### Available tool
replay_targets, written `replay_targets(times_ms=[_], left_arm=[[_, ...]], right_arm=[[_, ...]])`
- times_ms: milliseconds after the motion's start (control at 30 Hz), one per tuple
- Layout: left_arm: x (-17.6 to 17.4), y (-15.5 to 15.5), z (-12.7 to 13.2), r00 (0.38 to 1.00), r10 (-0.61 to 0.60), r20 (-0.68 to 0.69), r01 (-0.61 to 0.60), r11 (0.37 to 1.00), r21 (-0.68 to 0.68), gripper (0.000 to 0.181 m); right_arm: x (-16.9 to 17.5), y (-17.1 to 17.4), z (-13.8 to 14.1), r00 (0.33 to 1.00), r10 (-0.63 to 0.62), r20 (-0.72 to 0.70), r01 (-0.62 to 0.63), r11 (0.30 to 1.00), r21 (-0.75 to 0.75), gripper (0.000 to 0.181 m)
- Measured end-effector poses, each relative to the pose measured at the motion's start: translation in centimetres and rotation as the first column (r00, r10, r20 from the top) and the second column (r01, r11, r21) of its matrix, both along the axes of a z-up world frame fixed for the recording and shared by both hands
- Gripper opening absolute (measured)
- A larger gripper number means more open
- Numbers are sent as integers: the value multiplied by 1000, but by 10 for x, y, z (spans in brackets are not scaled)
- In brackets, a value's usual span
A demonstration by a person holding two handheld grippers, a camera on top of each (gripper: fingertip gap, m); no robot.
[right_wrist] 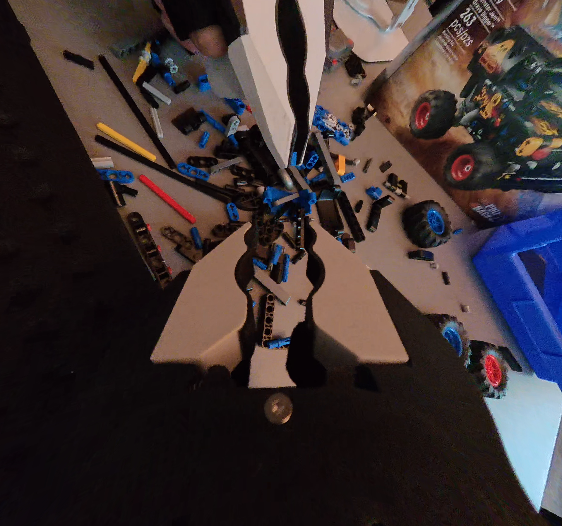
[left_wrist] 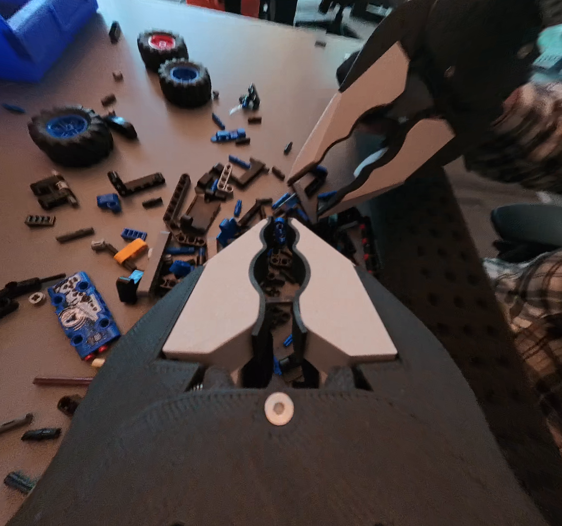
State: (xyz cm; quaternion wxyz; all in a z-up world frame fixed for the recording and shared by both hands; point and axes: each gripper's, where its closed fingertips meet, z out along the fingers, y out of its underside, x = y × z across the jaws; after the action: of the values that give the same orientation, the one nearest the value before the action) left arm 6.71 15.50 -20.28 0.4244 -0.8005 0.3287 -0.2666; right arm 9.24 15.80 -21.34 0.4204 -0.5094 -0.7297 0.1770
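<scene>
Blue-black brick assembly (right_wrist: pixel 286 200) sits mid-pile on table (left_wrist: pixel 258 55). Left gripper (left_wrist: pixel 279 222) nearly closed on assembly, clamp unclear; right gripper (right_wrist: pixel 279 225) spread, straddling assembly. Wheels (left_wrist: pixel 70 134), blue bin (left_wrist: pixel 39 25) beyond assembly.

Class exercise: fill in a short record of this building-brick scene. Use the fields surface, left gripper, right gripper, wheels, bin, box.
surface: table strewn with black and blue bricks
left gripper: fingers nearly closed, tips at a blue piece in the pile; grip unclear
right gripper: slightly parted over the pile, holding nothing visible
wheels: two blue-hubbed wheels, one red-hubbed wheel, apart from the pile
bin: blue bin at the table edge
box: toy box showing a truck, standing beside the bin
</scene>
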Motion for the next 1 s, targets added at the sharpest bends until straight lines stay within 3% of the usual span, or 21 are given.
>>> replay_targets(times_ms=[133, 167, 267, 300, 367, 400, 500, 633, 700, 833, 1000], left_arm=[[-2, 2, -16, 993, 16, -119, -15, 1000, 4, 12], [-3, 3, -18, 991, 19, -131, -19, 1000, 3, 15], [-4, 4, -21, 991, 26, -130, -28, 1000, -14, 18], [-4, 4, -21, 991, 26, -133, -28, 1000, -11, 19], [-5, 5, -21, 990, 32, -137, -33, 999, -4, 21], [-5, 6, -21, 990, 35, -140, -36, 999, -3, 22], [-8, 8, -22, 985, 49, -166, -48, 999, 13, 24], [-6, 9, -24, 984, 49, -173, -47, 999, 17, 24], [-7, 10, -25, 982, 50, -182, -47, 999, 20, 25], [-5, 12, -23, 982, 56, -182, -50, 998, 41, 25], [-1, 17, -7, 987, 76, -139, -60, 992, 115, 24]], right_arm=[[7, -7, -5, 1000, -7, 5, 7, 1000, 18, 23], [13, -2, -5, 1000, -26, 10, 25, 999, 46, 0], [33, 25, 5, 990, -134, -41, 134, 991, -2, 0], [41, 38, 9, 982, -178, -62, 176, 984, -41, 1], [60, 71, 10, 956, -288, -53, 284, 956, -71, 26], [71, 90, 7, 940, -341, -27, 339, 938, -70, 29], [97, 133, -8, 891, -452, 45, 454, 883, -119, 33], [105, 155, -38, 861, -483, 157, 508, 821, -259, 31], [101, 157, -44, 864, -477, 162, 504, 811, -298, 20], [95, 154, -43, 876, -460, 142, 481, 826, -293, 16], [71, 121, -12, 934, -356, 9, 339, 882, -327, 15]])
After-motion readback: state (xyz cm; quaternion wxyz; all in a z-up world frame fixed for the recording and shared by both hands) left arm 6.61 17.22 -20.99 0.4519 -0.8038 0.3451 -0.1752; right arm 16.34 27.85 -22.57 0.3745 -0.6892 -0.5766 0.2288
